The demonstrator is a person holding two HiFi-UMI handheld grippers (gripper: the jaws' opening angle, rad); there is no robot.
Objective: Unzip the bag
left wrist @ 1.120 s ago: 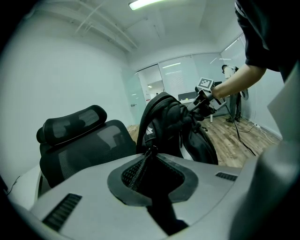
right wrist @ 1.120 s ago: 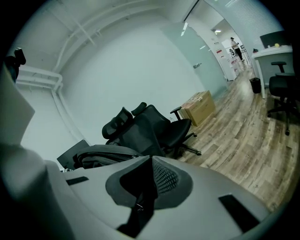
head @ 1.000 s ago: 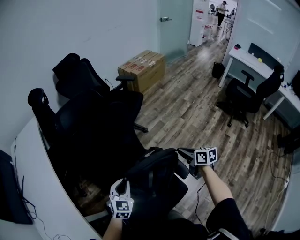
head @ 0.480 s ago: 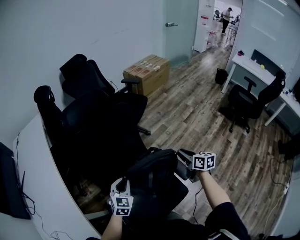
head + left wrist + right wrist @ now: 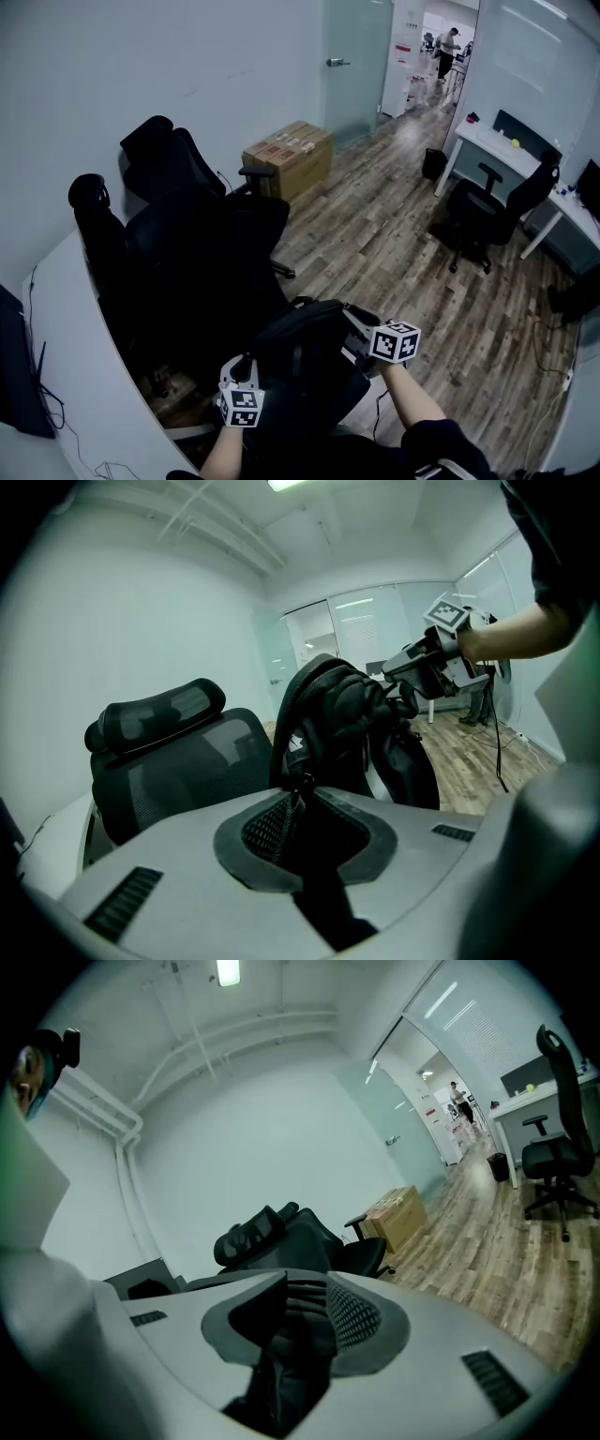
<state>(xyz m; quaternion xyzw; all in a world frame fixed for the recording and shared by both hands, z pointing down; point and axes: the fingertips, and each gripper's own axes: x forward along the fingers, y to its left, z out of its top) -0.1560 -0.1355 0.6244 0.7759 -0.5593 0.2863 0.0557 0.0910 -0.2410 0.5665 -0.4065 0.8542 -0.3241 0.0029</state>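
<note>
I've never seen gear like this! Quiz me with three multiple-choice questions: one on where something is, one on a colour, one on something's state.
1. The cardboard box stands: A on the desk; B on the wooden floor; C on a chair.
2. The bag is: A red; B white; C black.
3. The jaws of the left gripper are: A closed on a thin part of the bag; B wide apart, empty; C closed on a cable.
Answers: B, planks lie under it; C, dark all over; A, its own view shows a dark strip pinched between them.
</note>
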